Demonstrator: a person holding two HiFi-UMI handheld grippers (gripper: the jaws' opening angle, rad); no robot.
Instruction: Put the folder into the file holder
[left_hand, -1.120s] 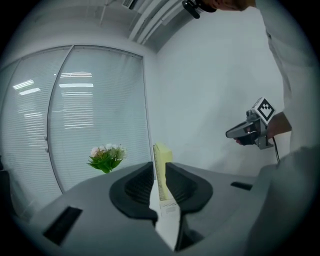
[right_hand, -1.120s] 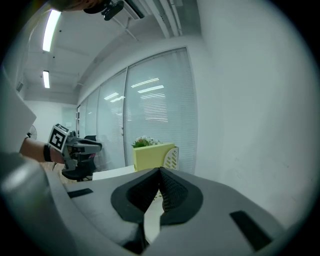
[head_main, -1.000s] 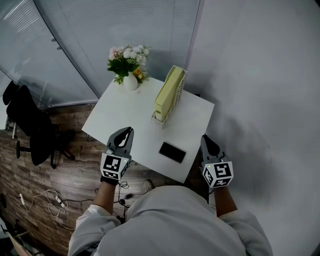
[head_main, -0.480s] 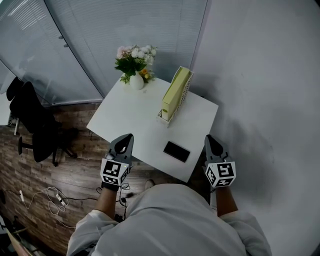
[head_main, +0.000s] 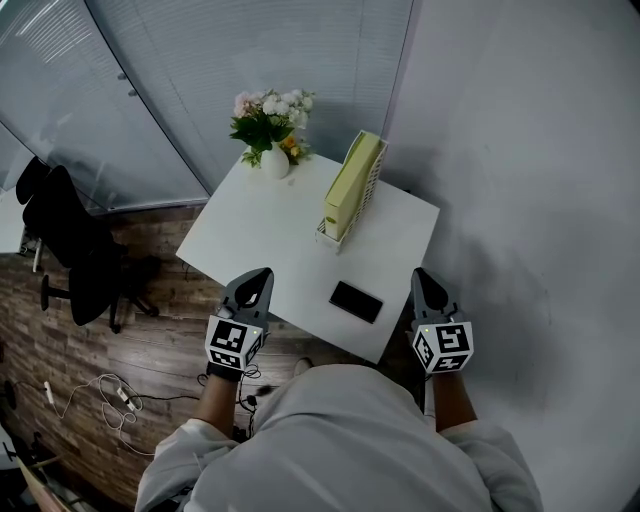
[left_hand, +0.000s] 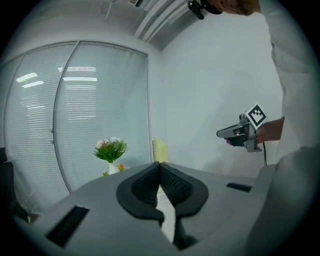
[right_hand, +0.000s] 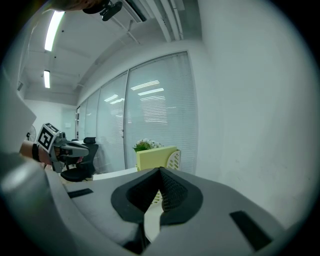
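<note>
Risk, by my reading: a careless forward reach could tip the file holder (head_main: 374, 172), where the folder (head_main: 350, 185) already stands upright, well ahead and between the two tools, or clip the phone (head_main: 357, 301) lying nearer. Pose: left hand-held gripper (head_main: 264, 272) and right hand-held gripper (head_main: 418, 273) have jaws pressed together, empty, tilted slightly down at the near edge of the surface (head_main: 265, 225)

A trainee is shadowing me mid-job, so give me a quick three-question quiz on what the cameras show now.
1. True or false: the yellow folder already stands in the file holder.
2. What does the left gripper hold? A) the folder B) nothing C) a pen
3. Fill in: the jaws of the right gripper are ____.
Key: 1 true; 2 B; 3 shut.
</note>
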